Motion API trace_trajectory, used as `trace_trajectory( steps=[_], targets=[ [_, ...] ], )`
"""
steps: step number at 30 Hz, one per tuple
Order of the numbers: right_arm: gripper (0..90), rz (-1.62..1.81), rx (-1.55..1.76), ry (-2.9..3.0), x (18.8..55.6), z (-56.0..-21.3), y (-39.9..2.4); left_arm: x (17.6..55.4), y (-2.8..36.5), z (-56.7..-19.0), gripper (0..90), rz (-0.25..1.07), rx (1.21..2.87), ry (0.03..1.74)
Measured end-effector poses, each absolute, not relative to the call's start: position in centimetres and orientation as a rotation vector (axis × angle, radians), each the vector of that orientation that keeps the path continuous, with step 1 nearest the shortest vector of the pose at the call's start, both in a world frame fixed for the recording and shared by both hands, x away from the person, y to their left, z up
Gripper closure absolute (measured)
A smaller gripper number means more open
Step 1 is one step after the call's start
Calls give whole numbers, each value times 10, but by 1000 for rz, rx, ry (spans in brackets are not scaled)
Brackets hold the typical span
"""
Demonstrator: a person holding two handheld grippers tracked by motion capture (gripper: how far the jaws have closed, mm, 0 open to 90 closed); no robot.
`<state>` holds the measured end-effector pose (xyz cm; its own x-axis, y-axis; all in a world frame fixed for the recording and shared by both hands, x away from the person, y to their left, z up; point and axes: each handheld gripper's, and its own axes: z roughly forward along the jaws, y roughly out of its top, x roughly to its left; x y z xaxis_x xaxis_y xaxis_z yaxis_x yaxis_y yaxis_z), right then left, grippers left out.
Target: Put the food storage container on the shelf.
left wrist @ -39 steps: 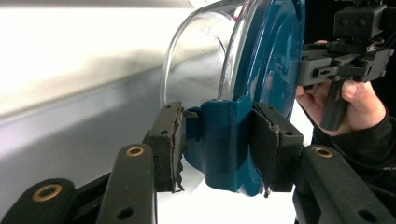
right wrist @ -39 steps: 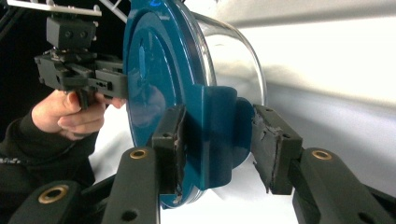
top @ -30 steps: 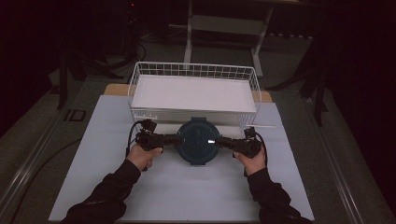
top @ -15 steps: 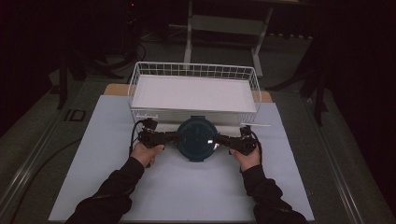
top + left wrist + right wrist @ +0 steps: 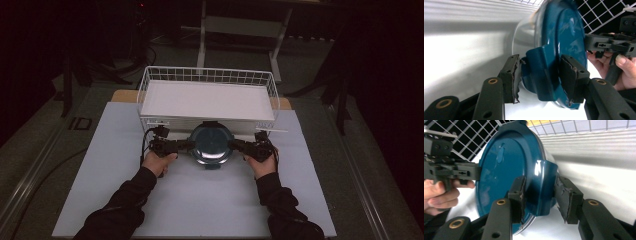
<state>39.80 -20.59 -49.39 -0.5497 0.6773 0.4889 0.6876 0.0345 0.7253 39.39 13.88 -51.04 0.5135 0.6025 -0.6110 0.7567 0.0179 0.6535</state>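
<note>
A: Sleeves?
B: Both black, long, bunched at the wrists, hands bare.
A: Left gripper (image 5: 186, 145)?
B: Black body, black cable looping off its back. Fingers (image 5: 512, 77) are black links with brass-ringed pivots and worn, ragged dark pads.
A: Right gripper (image 5: 238, 145)?
B: Same build, black, brass rivets, chipped pads.

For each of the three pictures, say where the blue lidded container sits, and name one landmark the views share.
High view: the blue container sits centre, against the white wire basket.
Left gripper view: it sits centre to right, above the jaws.
Right gripper view: it sits left of centre, above the jaws.
Shared landmark: the basket's wire grid.
</note>
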Motion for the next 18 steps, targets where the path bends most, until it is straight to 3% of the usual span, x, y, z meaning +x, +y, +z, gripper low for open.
trace_trajectory(
  steps=[5, 12, 18],
  targets=[
    [559, -1608, -1506, -2286, 399, -494, -204, 393, 139, -512, 490, -151, 1660, 1151],
    [537, -1605, -1540, -2304, 395, -492, -199, 393, 137, -507, 416, -12, 1674, 1179],
    [424, -1663, -1525, -2352, 391, -488, -197, 389, 131, -500, 401, 130, 1709, 1183]
  ],
)
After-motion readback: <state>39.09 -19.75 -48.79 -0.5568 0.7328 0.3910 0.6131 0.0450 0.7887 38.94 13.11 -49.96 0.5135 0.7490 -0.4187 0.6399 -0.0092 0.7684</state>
